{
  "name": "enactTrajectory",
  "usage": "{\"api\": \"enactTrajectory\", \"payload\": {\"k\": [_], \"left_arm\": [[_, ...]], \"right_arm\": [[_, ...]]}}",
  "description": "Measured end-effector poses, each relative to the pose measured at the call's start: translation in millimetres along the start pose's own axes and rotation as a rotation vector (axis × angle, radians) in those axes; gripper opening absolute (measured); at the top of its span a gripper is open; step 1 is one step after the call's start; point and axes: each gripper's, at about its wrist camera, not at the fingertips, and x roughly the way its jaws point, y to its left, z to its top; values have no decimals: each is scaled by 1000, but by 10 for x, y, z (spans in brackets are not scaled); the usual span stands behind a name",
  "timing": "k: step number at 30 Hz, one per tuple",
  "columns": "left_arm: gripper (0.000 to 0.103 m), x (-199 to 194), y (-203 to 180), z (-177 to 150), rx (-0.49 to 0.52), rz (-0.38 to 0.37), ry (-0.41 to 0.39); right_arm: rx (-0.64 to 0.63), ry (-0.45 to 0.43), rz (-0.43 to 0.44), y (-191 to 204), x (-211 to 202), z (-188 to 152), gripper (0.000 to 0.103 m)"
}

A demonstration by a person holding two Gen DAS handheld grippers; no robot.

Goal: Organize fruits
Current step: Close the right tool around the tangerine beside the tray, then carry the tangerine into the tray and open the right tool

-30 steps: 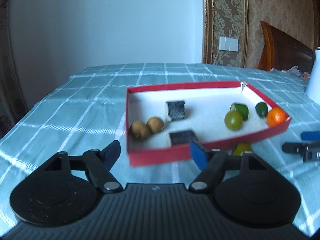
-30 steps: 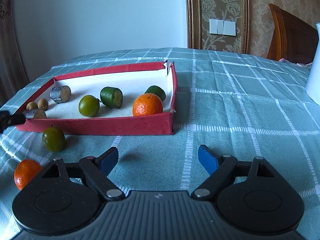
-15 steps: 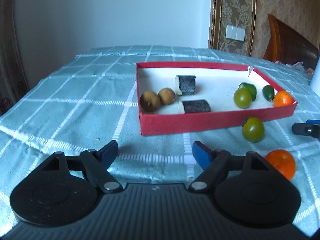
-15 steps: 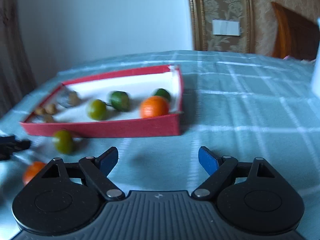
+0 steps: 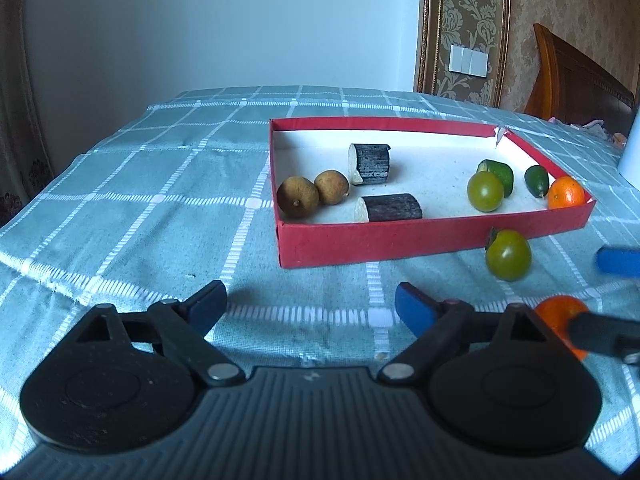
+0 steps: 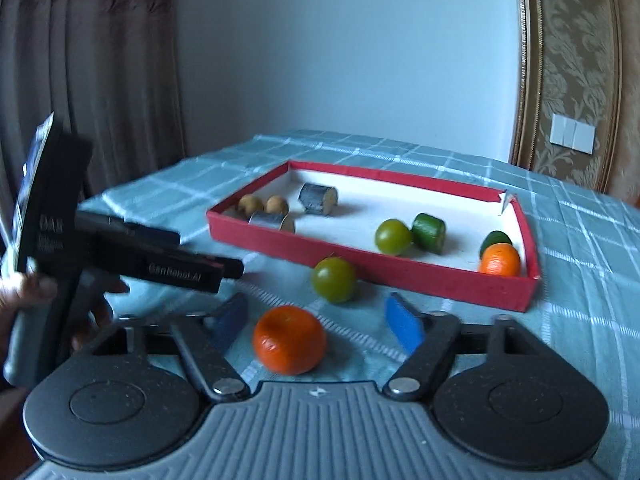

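Red box holds fruit; left tongs opening, empty; right tongs closing around orange.

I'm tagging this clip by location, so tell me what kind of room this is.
Most likely a room in a home, perhaps a dining room or bedroom. A table under a teal checked tablecloth stands by damask wallpaper with a wall switch, a carved wooden chair back or headboard and a curtain.

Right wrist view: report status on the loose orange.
Right gripper closing around loose orange, pads not touching. Left gripper opening, empty. Green fruit beside red tray.
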Motion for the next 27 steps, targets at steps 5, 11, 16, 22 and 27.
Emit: {"api": "enactTrajectory", "payload": {"k": [5, 11, 16, 22, 27], "left_arm": [[93, 8, 8, 3, -2, -3, 1], [95, 16, 2, 9, 2, -4, 5], [96, 16, 3, 9, 1, -10, 7], [97, 16, 1, 10, 2, -10, 7], [99, 19, -4, 3, 4, -11, 9]], "right_arm": [[13, 48, 31, 52, 166, -42, 49], [18, 61, 33, 87, 219, -80, 43], [22, 54, 9, 89, 207, -84, 42], [58, 15, -29, -29, 167, -22, 42], [76, -33, -66, -164, 145, 105, 42]]}}
